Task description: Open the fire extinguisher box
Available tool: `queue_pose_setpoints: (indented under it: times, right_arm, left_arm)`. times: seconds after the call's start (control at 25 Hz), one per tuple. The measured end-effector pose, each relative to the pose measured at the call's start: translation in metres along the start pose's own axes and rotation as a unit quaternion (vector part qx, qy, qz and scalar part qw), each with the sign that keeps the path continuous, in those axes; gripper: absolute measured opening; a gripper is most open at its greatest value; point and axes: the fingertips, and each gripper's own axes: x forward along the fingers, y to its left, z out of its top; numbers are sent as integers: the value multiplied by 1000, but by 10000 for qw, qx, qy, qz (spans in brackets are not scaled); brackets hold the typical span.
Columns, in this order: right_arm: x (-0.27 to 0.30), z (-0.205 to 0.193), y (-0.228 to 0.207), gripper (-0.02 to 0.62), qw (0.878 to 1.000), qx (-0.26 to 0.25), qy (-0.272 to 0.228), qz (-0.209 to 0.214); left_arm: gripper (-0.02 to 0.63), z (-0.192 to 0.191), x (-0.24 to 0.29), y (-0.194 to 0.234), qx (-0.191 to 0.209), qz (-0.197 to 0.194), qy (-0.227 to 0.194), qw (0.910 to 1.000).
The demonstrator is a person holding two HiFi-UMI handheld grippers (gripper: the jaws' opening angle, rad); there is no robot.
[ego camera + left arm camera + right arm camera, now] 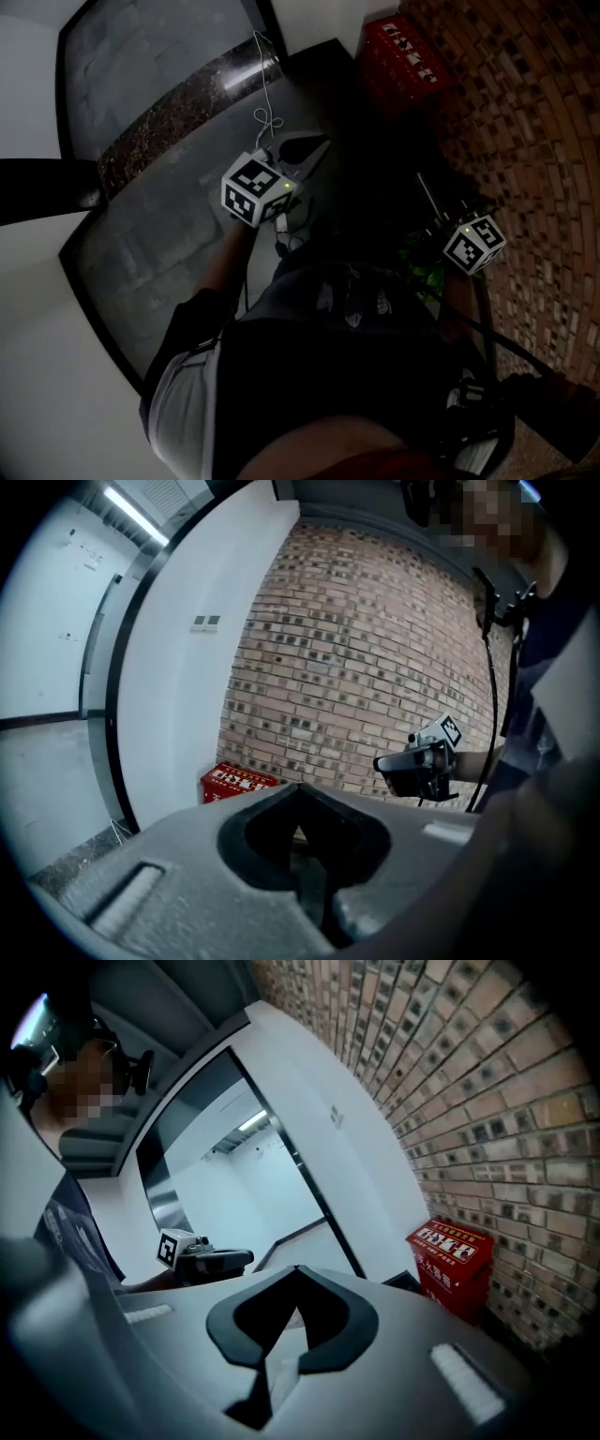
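The left gripper (pixel 300 789) has its two jaws brought together at the tips, with nothing caught between them. The right gripper (pixel 298 1271) is the same, jaws closed on empty air. Both are held up in front of the person's body, well apart from each other, each visible in the other's gripper view. Neither is near the task's thing. The red fire extinguisher box (pixel 450 1265) stands on the floor (pixel 366 159) ahead of the person, against the foot of the brick wall (pixel 375 667), close to the corner where that wall meets a white wall (pixel 187 696). From here its lid or door looks shut, though the latch and handle are too small to make out. I judge that the task has not really begun and that this is the approach. The next move calls for stepping or reaching closer, lowering a gripper toward the box, parting its jaws, and finding the edge or pull of the door. The right gripper is on the box's side and seems the likelier one.
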Motion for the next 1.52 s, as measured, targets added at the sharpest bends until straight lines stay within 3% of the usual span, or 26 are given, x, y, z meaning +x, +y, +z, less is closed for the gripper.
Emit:
queue_pose_setpoints:
  times: [0.16, 0.44, 0.72, 0.88, 1.2, 1.32, 1.52]
  right_arm:
    - [-17, 21, -46, 0, 9987, 372, -321, -144]
    - [-44, 47, -118, 0, 9933, 885, -736, -43]
    - [-57, 51, -146, 0, 9862, 1396, -721, 520]
    - [-62, 55, -147, 0, 9836, 1490, -822, 597]
    - [-74, 49, -160, 0, 9802, 1606, -1102, 342]
    - [-79, 58, -169, 0, 9789, 1613, -1249, 67]
    - [-58, 74, -183, 0, 9791, 1578, -1264, -221]
  left_arm:
    - [-2, 31, 48, -7, 211, -238, 107, 9994]
    - [-2, 74, 140, -33, 380, -666, 374, 9964]
    - [-2, 94, 193, -55, 653, -838, 709, 9918]
    - [-3, 99, 212, -67, 776, -1045, 842, 9879]
    - [-2, 71, 248, -72, 1256, -1548, 1283, 9715]
    - [-3, 72, 260, -69, 1232, -1798, 1241, 9681]
    - [-3, 93, 278, -42, 1011, -2018, 913, 9699]
